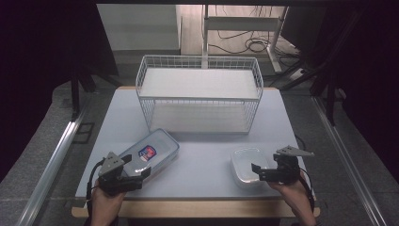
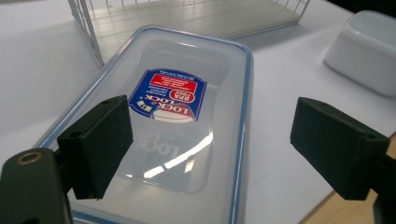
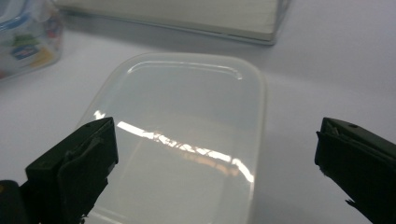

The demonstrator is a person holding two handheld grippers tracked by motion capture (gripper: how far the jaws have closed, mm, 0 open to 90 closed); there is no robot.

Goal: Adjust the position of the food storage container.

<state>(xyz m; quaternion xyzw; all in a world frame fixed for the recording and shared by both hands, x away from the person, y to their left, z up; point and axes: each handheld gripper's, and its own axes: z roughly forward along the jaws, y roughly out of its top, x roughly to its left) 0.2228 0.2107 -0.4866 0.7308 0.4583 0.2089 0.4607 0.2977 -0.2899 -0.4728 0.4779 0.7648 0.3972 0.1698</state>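
Note:
A clear lidded box (image 1: 151, 153) with a blue rim and a red-and-blue label lies at the front left of the table. My left gripper (image 1: 137, 165) hovers open over its near corner. In the left gripper view the two black pads (image 2: 95, 140) stand wide apart above the lid (image 2: 187, 93) without touching it. A milky white tub (image 1: 245, 165) sits at the front right. My right gripper (image 1: 258, 172) is open at its near side. In the right gripper view the tub (image 3: 187, 121) lies between the spread pads (image 3: 79, 168), and no contact shows.
A white wire basket (image 1: 200, 94) with a pale floor stands at the middle back of the grey table (image 1: 207, 141). Its wires (image 2: 88, 28) rise just beyond the lidded box. The table's wooden front edge (image 1: 197, 207) runs under both hands. Cables lie on the floor behind.

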